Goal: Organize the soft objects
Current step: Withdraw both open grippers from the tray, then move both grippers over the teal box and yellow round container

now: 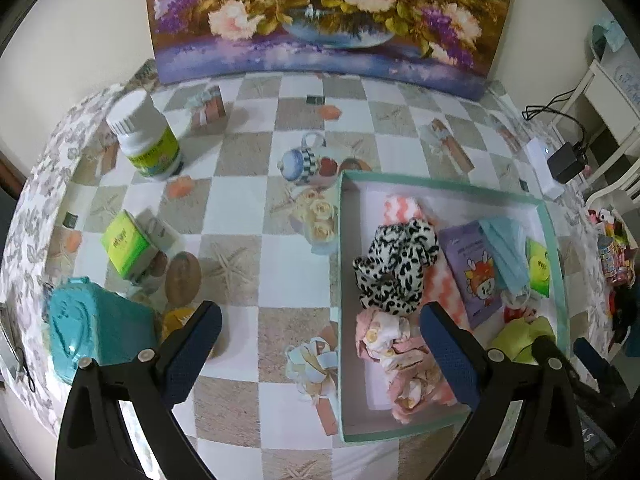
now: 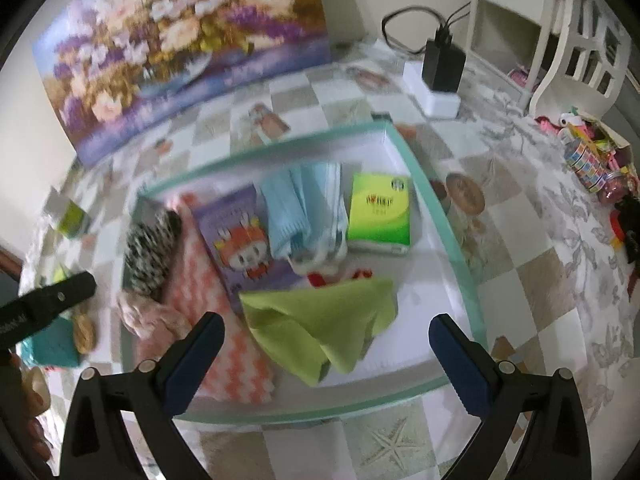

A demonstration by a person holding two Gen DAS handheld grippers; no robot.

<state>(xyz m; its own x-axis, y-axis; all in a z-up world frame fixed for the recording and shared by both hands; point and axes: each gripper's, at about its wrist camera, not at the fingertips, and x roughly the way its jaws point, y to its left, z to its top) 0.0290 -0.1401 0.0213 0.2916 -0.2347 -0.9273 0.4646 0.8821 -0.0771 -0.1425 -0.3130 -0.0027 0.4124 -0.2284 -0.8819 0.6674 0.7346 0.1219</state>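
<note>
The left gripper (image 1: 320, 344) is being held wide open, nothing between its fingers (image 1: 452, 356), one poised over the pink floral cloth (image 1: 394, 354) in the green-rimmed box (image 1: 554, 236). The right gripper (image 2: 326, 354) is likewise being held spread and empty above the green cloth (image 2: 320, 320) lying in the box.

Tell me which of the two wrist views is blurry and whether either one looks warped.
Left wrist view: sharp on the box and the white bottle, though the painting's lower edge bows from fisheye distortion. Right wrist view: motion-smeared, softening the leopard cloth and box rim; equally warped.
</note>
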